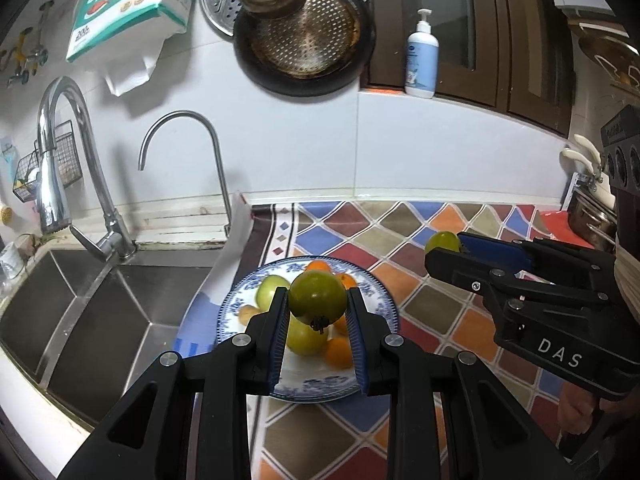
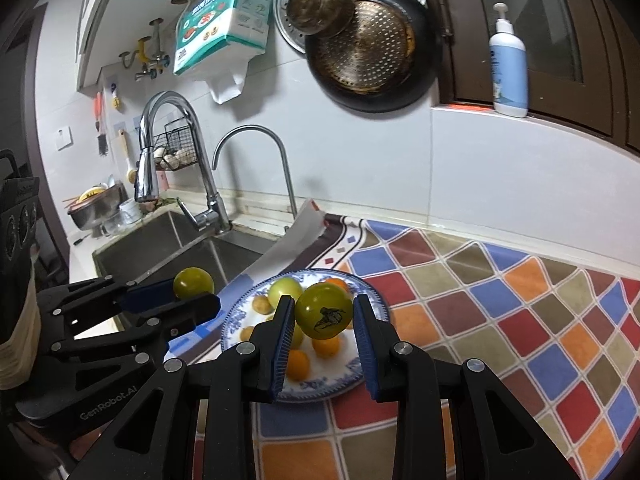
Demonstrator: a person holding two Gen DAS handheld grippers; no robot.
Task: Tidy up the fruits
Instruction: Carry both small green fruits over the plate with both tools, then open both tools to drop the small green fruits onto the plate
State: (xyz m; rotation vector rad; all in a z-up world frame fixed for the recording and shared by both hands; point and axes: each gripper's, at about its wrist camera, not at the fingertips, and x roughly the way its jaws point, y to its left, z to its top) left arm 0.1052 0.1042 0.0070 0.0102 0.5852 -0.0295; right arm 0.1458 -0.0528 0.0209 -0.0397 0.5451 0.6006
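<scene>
My left gripper [image 1: 318,300] is shut on a green tomato [image 1: 317,296] and holds it above a blue-and-white plate [image 1: 320,390]. The plate holds green tomatoes [image 1: 270,287], small oranges [image 1: 339,352] and a small yellow fruit [image 1: 248,314]. My right gripper [image 2: 324,312] is shut on a second green tomato [image 2: 323,310], stem end toward the camera, also above the plate [image 2: 332,384]. In the left wrist view the right gripper [image 1: 452,250] is at the right with its tomato [image 1: 442,241]. In the right wrist view the left gripper [image 2: 188,292] is at the left with its tomato [image 2: 193,282].
The plate sits on a colourful checked mat [image 2: 500,320] on the counter. A steel sink [image 1: 80,320] with two taps [image 1: 64,168] lies to the left. Pans [image 1: 300,40] hang on the wall, and a soap bottle [image 1: 421,56] stands on the window ledge.
</scene>
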